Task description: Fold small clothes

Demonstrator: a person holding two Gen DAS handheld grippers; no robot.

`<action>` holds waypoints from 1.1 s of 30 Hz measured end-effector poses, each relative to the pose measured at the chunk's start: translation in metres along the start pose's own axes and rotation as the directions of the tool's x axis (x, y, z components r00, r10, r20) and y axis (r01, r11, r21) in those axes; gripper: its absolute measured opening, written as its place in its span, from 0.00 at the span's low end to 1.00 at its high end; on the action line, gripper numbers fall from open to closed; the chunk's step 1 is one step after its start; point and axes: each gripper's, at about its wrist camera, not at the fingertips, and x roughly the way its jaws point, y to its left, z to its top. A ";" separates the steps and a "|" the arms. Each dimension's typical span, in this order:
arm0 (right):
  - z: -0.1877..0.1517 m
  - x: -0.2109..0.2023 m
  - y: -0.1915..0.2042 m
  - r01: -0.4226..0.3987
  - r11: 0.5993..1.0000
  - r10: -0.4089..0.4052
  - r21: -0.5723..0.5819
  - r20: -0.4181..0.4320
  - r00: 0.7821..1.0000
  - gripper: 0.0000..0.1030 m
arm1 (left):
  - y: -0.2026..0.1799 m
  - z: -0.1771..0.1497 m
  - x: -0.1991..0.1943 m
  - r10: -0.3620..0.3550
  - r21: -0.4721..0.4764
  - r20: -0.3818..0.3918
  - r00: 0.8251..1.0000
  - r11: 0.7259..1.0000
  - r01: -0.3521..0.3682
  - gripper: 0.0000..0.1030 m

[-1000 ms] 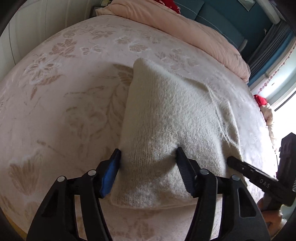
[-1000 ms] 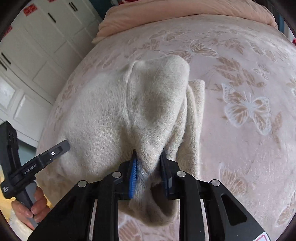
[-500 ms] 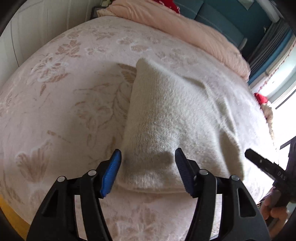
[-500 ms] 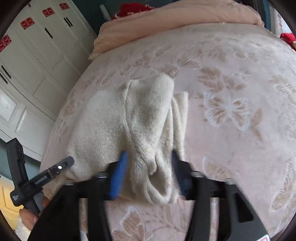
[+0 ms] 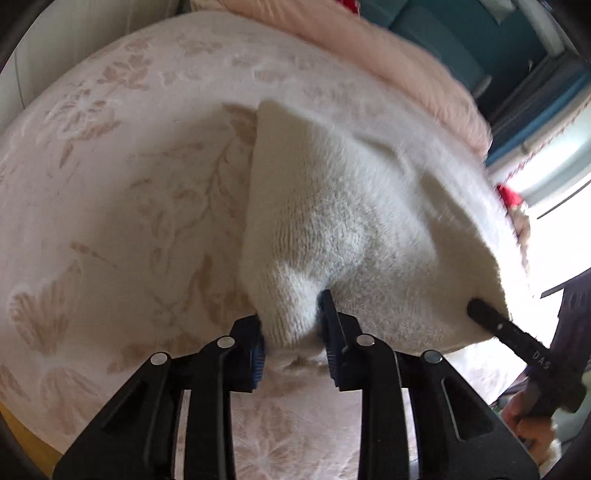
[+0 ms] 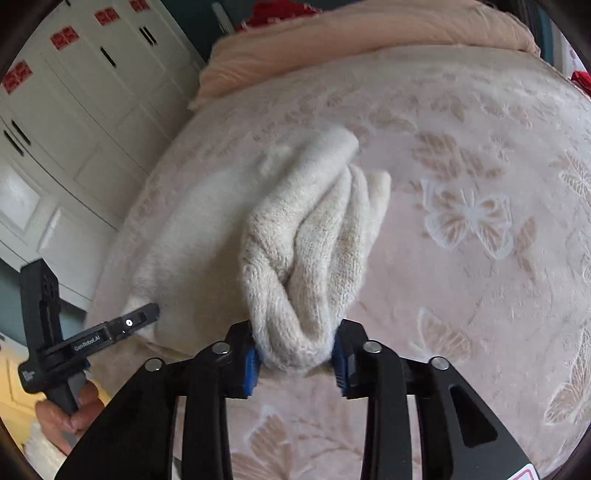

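Both tools pointed steeply down at the bed! The left gripper (image 5: 293, 332), its jaws just closing, pinched the near left corner of the cream knitted garment (image 5: 351, 229). The right gripper (image 6: 295, 354), jaws closing too, clamped a bunched fold at the near right edge. The fluffy knit lay folded on the floral bedspread (image 6: 480, 184), its near edge lifted. Beyond sat a peach duvet (image 6: 369, 33).
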 end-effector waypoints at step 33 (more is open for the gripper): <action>-0.216 -0.106 -0.025 0.360 0.931 -0.354 0.059 0.389 0.851 0.84 | -0.091 -0.181 -0.055 0.301 0.254 0.322 0.897 0.886 -0.389 0.75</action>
